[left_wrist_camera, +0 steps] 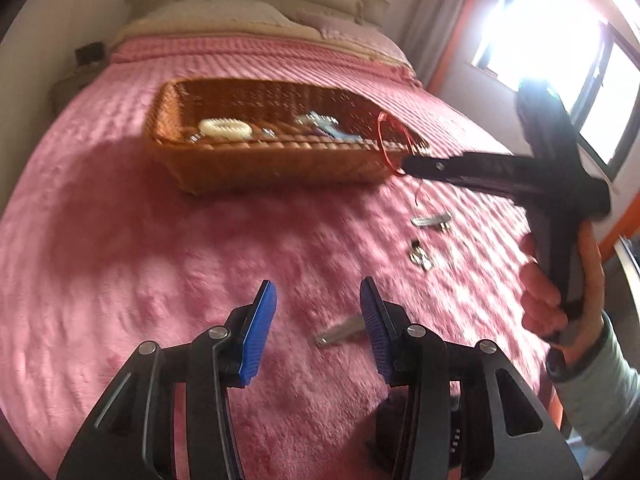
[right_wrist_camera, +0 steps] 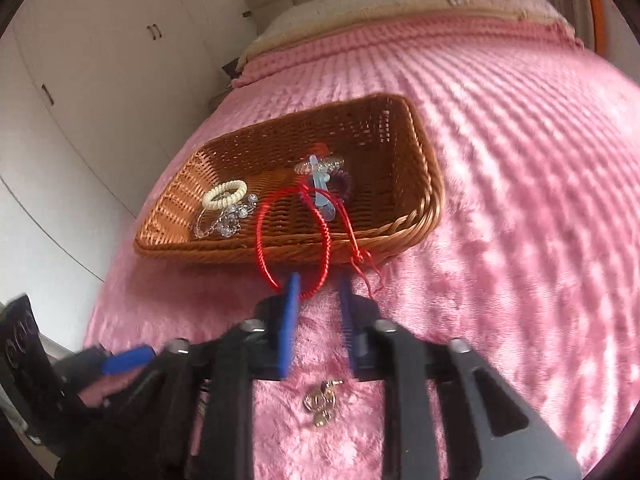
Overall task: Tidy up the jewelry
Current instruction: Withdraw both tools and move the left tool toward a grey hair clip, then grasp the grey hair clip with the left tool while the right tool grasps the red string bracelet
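The right tongs (right_wrist_camera: 320, 286) stand narrowly apart, with the low end of the red bracelet (right_wrist_camera: 259, 236) between their tips. Its loop runs ahead over the basket (right_wrist_camera: 224, 246) rim. The left tongs (left_wrist_camera: 318, 300) are apart and empty above the bed (left_wrist_camera: 160, 260), with a silver clip (left_wrist_camera: 340, 334) just ahead.
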The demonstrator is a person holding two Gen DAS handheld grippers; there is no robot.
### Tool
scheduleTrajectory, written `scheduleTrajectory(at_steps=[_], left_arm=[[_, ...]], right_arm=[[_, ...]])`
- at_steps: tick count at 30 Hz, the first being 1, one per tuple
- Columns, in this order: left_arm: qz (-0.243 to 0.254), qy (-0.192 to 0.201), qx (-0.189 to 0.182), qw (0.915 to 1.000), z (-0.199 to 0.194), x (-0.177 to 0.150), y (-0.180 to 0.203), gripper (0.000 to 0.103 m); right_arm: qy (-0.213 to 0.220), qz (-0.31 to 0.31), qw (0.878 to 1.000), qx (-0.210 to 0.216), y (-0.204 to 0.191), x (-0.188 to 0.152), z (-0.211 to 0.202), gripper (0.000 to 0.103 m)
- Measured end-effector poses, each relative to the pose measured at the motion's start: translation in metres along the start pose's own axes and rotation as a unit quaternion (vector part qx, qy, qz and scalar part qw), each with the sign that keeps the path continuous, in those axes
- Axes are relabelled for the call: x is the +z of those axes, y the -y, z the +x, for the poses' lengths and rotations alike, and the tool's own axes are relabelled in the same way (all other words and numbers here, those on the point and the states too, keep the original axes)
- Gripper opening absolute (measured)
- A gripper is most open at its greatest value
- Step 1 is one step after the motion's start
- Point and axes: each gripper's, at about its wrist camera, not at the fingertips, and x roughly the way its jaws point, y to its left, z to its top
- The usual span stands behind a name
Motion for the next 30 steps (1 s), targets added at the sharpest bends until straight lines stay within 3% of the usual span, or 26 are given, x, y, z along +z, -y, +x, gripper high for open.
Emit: scheduleTrajectory(at_steps=[3, 6, 11, 13, 17, 19, 26, 30], left_arm=[[0.004, -0.017, -0.01, 0.9998, 0.005, -0.006, -0.002, 0.041], [0.021, -0.033, -0.043, 0.9983, 0.007, -0.011, -0.001, 0.041], [0.061, -0.072, -0.056, 0.994, 0.022, -0.014, 0.012, 0.041], [0.068, -0.081, -0.045, 0.9934, 0.027, -0.016, 0.016, 0.04], [0.057, -0.084, -0.024, 0.9945, 0.024, -0.02, 0.017, 0.007], [0.05, -0.077, -0.01, 0.9957, 0.021, -0.023, 0.017, 0.0], [-0.016, -0.052, 0.043, 0.9976, 0.001, -0.028, -0.001, 0.0], [-0.05, -0.032, 0.05, 0.997, -0.015, -0.032, -0.015, 0.0]], right_arm=[[0.0, -0.002, 1.0, 0.001, 0.003, -0.008, -0.003, 0.004], [0.003, -0.008, 1.0, 0.002, 0.003, -0.017, -0.014, 0.003], [-0.015, -0.004, 1.0, -0.003, 0.012, -0.04, -0.037, 0.003], [-0.023, 0.0, 1.0, -0.013, 0.018, -0.052, -0.044, 0.003], [-0.041, 0.012, 0.999, -0.012, 0.029, -0.072, -0.05, 0.003], [-0.046, 0.013, 0.999, -0.009, 0.029, -0.082, -0.053, 0.004], [-0.049, 0.009, 0.998, -0.031, 0.026, -0.107, -0.061, 0.004], [-0.055, 0.039, 0.997, -0.026, 0.037, -0.113, -0.064, 0.004]])
